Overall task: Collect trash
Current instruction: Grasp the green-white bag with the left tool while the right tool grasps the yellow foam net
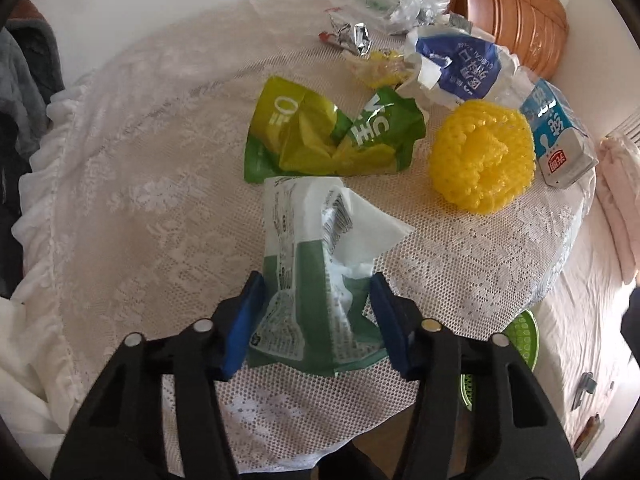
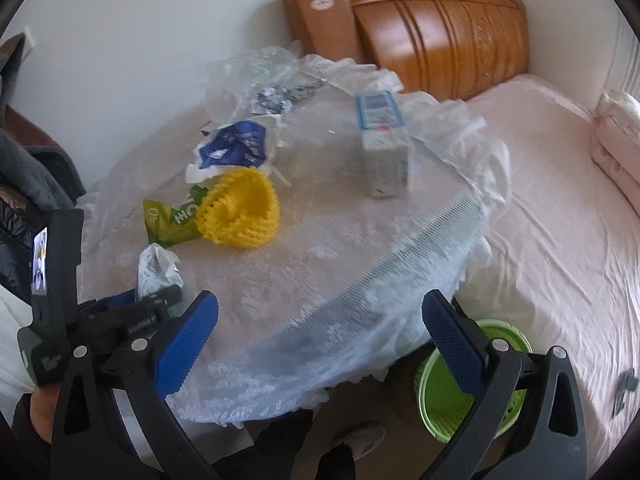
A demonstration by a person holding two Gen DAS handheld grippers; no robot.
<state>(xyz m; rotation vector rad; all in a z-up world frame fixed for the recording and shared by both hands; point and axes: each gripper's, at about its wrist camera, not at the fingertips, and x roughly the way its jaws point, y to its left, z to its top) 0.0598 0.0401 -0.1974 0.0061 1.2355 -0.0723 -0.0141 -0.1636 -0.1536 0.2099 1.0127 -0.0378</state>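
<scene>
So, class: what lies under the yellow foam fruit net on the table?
The yellow foam fruit net rests on the lace tablecloth; in the right wrist view it overlaps the edge of the green snack wrapper. Whatever sits inside or beneath the net is hidden.

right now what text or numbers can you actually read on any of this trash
"0=", large pale characters on the yellow-green snack bag; the white characters on its crumpled green fold are not legible.
Blue and white crumpled packet: white characters, upside down, not readable.
Milk carton: blue characters and a small red label, too distorted to read.
Green and white wrapper between the left gripper fingers: a barcode and fine print, too small.
Right gripper: no text.
</scene>
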